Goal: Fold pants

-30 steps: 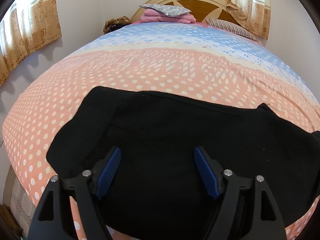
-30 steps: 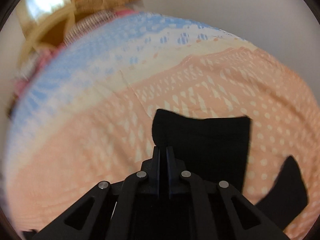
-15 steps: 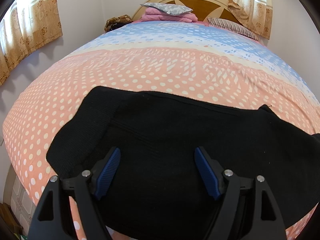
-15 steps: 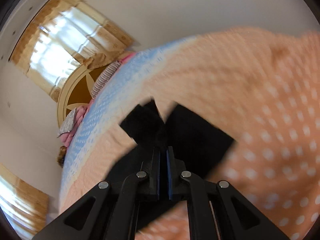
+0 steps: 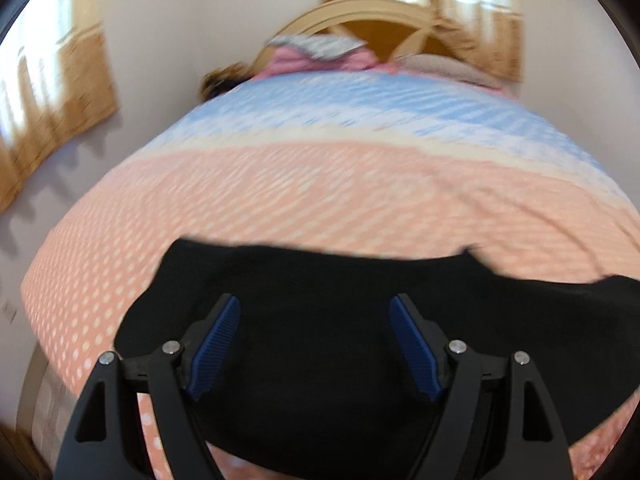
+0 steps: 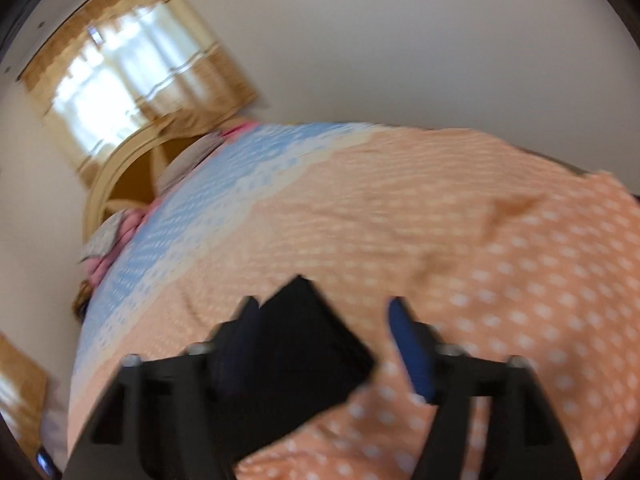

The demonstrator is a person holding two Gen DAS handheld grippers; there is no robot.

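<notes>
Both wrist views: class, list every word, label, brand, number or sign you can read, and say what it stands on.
None: no readable text in either view.
The black pants show no label or tag.
The bedspread carries only dots and stripes.
The left gripper and right gripper bear no markings; both views are motion-blurred.

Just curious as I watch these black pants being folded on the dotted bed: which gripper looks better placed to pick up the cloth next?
Probably the left gripper: its jaws stand open over the broad black knit pants. The right gripper is opening, with only a folded end of the cloth by its left finger.
</notes>
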